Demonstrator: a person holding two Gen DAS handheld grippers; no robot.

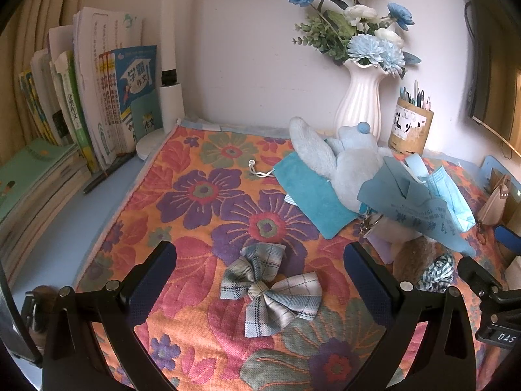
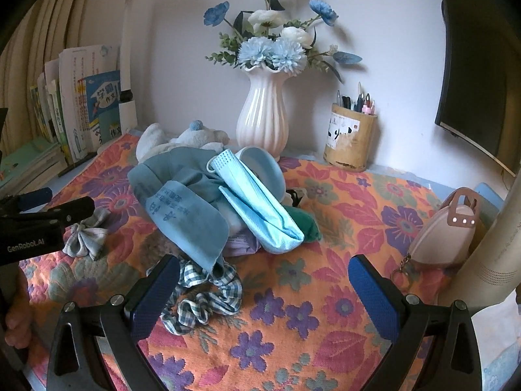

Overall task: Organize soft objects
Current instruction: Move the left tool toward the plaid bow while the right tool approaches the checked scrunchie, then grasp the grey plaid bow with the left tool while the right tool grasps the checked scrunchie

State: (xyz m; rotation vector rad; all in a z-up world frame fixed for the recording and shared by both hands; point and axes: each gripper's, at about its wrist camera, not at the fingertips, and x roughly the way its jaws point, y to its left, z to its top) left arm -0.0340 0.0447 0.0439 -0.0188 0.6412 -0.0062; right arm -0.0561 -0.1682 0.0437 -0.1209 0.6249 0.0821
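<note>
So, left gripper (image 1: 260, 272): its two fingers are spreading wide apart and holding nothing. It is hanging over the flowery cloth (image 1: 202, 195).
Plaid bows (image 1: 270, 290): two of them are lying on the cloth, touching each other, right between the left gripper's fingers.
Right gripper (image 2: 263, 280): its fingers are spreading wide too and holding nothing. The left finger is sitting just beside the checked scrunchie (image 2: 202, 296).
Pile of soft things: it is sitting in the middle of the cloth, in front of the white vase (image 2: 263, 120).
Blue cleaning cloth (image 2: 185, 211): it is lying on top of the pile, with one corner hanging down onto the scrunchie.
Face mask (image 2: 260, 215): it is leaning on the pile, next to the blue cleaning cloth.
Plush toy (image 1: 355, 163): it is lying at the back of the pile, partly on a teal pouch (image 1: 309, 195).
Pink coin purse (image 2: 446, 231): it is standing at the right edge, well apart from the pile.
Pen holder (image 2: 351, 137): it is standing by the wall, right of the vase.
</note>
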